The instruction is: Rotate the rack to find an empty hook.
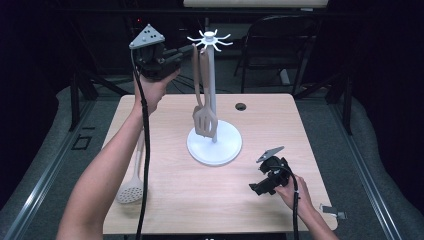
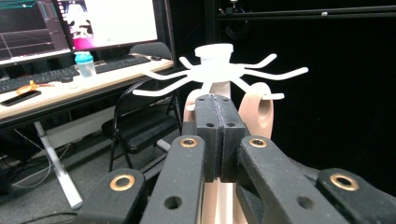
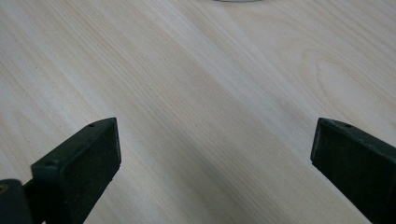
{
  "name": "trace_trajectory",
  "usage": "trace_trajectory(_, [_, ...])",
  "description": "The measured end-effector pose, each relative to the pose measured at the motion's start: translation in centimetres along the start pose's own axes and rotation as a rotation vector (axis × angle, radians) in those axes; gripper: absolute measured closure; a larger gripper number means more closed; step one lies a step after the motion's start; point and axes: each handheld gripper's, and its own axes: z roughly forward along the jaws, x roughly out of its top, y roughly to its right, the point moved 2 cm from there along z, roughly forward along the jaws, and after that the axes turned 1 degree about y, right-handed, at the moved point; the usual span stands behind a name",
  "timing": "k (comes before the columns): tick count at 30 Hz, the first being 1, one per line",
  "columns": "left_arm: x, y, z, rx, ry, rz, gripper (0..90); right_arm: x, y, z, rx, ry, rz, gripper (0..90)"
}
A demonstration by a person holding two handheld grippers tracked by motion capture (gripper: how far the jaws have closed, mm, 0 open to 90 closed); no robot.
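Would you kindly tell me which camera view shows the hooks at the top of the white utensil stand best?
The left gripper view: the hooks fan out large and sharp just beyond the shut jaws. The high view shows them small and distant atop the post. The right gripper view catches a sliver of the stand's base.

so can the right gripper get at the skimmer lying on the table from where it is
Probably not without a detour. The right gripper sits open at the table's near right, while the skimmer lies at the left edge, with the left forearm and its cable crossing just beside it.
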Motion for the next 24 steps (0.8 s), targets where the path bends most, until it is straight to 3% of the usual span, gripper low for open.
trace_trajectory(4, [0.1,-0.3,0.2,0.027,-0.006,-0.008,90.0,0.0,0.0,0.0,-0.003,0.001,0.002,1.2])
trace_trajectory(24, [-0.1,-1.6,1.0,0.059,-0.013,-0.029,90.0,-0.1,0.0,0.2,0.005,0.003,0.006,1.2])
